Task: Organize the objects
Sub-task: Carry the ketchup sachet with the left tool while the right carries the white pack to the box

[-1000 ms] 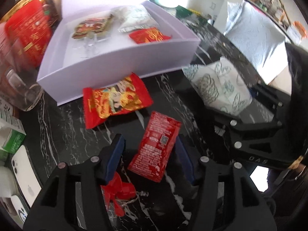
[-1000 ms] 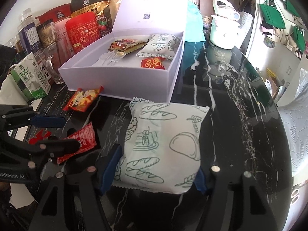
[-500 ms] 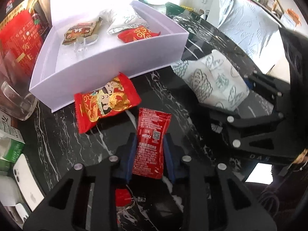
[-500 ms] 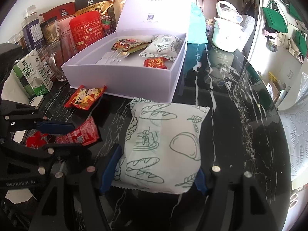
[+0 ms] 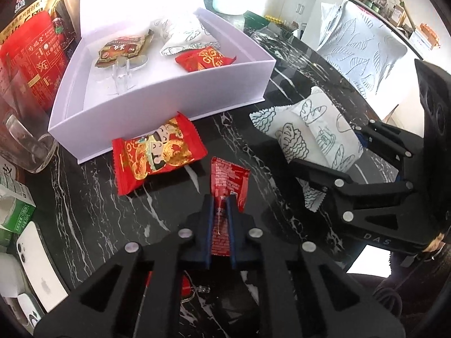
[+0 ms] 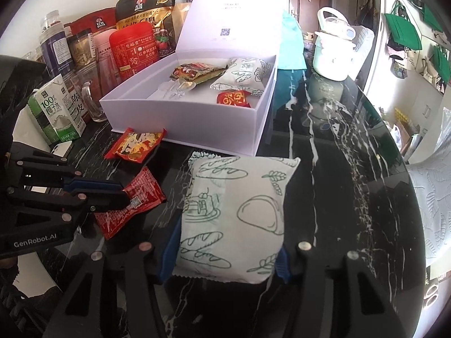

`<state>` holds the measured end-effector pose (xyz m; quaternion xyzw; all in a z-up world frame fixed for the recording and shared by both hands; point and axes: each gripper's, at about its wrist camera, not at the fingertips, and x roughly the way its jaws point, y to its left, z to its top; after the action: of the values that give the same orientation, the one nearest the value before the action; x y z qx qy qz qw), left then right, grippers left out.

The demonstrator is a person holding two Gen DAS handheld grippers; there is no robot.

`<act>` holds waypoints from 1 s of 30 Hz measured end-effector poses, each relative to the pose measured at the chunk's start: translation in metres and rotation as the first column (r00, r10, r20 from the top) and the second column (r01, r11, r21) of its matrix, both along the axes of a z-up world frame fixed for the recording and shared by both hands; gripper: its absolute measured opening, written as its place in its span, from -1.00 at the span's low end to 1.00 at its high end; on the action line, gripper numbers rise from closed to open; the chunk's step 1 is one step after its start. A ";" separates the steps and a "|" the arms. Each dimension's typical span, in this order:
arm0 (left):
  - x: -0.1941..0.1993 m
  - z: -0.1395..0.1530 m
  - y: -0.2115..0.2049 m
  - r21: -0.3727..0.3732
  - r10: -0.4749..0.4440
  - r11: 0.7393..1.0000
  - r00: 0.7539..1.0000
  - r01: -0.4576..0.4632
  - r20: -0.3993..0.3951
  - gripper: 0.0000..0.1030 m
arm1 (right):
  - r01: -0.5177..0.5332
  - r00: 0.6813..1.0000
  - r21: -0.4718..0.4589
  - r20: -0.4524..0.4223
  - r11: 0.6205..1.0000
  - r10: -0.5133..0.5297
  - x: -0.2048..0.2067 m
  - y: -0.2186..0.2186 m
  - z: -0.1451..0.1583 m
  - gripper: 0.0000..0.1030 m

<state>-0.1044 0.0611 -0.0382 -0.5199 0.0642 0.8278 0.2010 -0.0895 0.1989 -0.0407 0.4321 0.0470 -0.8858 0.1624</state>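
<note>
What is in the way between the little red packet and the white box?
The red-and-gold snack packet lies on the table between the little red packet and the white box, right against the box's front wall. That wall must be cleared too. Lifted over both, nothing else visible blocks it.

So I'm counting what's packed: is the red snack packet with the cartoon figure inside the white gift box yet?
Out. The red cartoon snack packet lies on the black marble table, against the white gift box front wall.
</note>
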 end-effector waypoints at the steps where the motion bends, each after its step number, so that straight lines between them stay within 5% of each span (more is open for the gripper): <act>1: 0.000 -0.001 -0.001 0.001 0.000 1.000 1.000 0.000 0.002 -0.83 | 0.002 1.000 0.000 0.000 1.000 -0.002 0.001 0.000 0.000 0.11; 9: 0.004 -0.004 -0.001 -0.014 0.002 1.000 1.000 -0.002 0.011 -0.72 | 0.012 1.000 0.000 -0.002 1.000 -0.012 0.007 0.002 0.001 0.11; 19: -0.001 -0.007 0.016 -0.089 -0.051 0.995 0.998 0.054 0.027 0.07 | 0.028 1.000 0.006 0.005 1.000 -0.028 0.010 0.008 0.000 0.11; 30: 0.011 -0.001 0.023 -0.100 -0.093 0.990 0.995 0.097 0.040 0.10 | 0.023 1.000 -0.005 0.003 1.000 -0.023 0.011 0.010 -0.001 0.16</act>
<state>-0.0930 0.0842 -0.0391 -0.5402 0.1274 0.8037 0.2147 -0.0786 0.2093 -0.0421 0.4337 0.0396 -0.8871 0.1533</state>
